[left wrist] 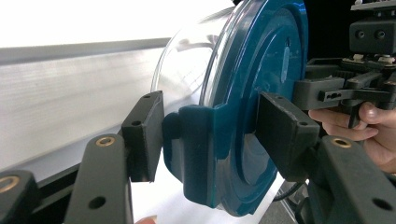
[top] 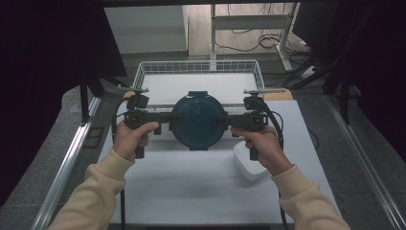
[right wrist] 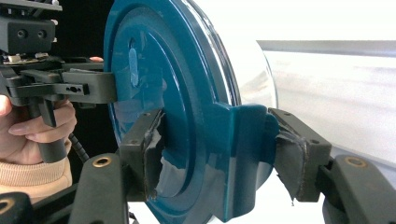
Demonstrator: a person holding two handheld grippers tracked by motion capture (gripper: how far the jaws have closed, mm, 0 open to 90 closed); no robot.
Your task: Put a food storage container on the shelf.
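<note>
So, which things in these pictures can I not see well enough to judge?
- Inside of the round container: high view, its teal lid faces the camera and covers it.
- White box on the table: high view, the right hand hides part of it.
- Wire basket floor: high view, near part behind the container.
- Surface behind the clear bowl: left gripper view, overexposed.

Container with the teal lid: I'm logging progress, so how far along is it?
Done: both tools, left and right, grip the lidded container by its side clips. In hand: it's held between them, near the wire basket. Left: setting it down; where is unclear.
</note>
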